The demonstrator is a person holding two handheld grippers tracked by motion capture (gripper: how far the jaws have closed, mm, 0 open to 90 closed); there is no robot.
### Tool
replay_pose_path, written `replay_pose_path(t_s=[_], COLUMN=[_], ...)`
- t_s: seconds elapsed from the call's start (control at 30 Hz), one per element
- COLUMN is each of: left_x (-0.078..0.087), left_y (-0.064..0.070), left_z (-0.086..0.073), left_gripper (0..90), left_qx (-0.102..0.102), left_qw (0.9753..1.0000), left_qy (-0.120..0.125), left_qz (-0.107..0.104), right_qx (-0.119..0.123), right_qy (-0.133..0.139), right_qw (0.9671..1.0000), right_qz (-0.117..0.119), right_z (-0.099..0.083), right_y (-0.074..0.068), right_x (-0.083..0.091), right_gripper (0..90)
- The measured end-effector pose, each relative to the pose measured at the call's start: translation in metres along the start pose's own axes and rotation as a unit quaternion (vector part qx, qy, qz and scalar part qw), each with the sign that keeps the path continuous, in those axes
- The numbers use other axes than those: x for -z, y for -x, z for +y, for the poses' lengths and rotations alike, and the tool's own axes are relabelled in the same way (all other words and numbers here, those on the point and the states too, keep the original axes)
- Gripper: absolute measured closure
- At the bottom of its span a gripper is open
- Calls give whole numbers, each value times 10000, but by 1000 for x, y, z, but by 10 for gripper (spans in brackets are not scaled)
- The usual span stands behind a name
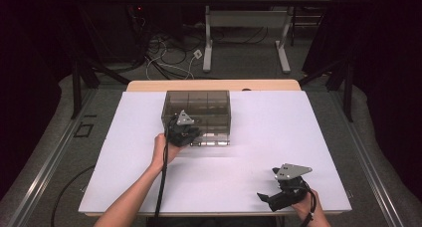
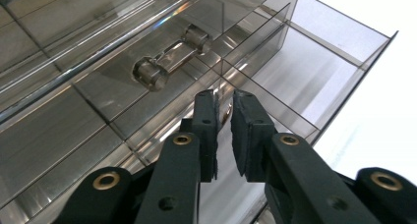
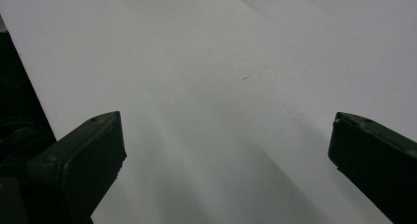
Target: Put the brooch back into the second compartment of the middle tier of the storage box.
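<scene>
The smoky transparent plastic drawer box (image 1: 198,115) stands near the desk's (image 1: 259,152) far edge with its lower drawer (image 2: 295,81) already partly out, the left gripper (image 2: 223,101) pinching its handle, pulling probably unfinished, while the right gripper (image 3: 226,150) idles spread.

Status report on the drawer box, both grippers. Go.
Left hand-held gripper nearly shut at the smoky clear drawer box, just below its handle, gripping nothing. Right hand-held gripper open, idle over the white table. Nothing in the way.
</scene>
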State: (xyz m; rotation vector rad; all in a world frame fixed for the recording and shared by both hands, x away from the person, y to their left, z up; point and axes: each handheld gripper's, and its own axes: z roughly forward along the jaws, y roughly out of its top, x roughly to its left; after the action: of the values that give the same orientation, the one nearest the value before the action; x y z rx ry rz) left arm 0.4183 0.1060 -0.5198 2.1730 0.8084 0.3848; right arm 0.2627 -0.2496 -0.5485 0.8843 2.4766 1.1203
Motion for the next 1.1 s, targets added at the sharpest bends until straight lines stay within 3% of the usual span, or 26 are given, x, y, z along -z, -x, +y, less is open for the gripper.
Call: replay_pose_path(t_s=[0.3,0.43,0.7,0.93,1.1], left_x=[15,24,38,46,52], left_y=[3,3,5,11,11], left_z=[3,2,-5,-15,-18], left_gripper=[555,468,289,195,158], left_qx=[-110,-6,14,-172,-197], left_qw=[9998,10000,10000,9998,9998], left_qy=[120,73,23,-126,-23], left_qz=[72,31,3,-49,-70], right_qx=[-14,-28,-24,1,-58], right_qy=[82,70,-2,47,65], right_qw=[10000,10000,10000,10000,10000], right_qz=[9,-9,20,14,34], right_z=[0,0,0,0,0], right_y=[0,-1,-1,0,-1], right_x=[1,2,3,2,2], right_gripper=[2,2,2,3,3])
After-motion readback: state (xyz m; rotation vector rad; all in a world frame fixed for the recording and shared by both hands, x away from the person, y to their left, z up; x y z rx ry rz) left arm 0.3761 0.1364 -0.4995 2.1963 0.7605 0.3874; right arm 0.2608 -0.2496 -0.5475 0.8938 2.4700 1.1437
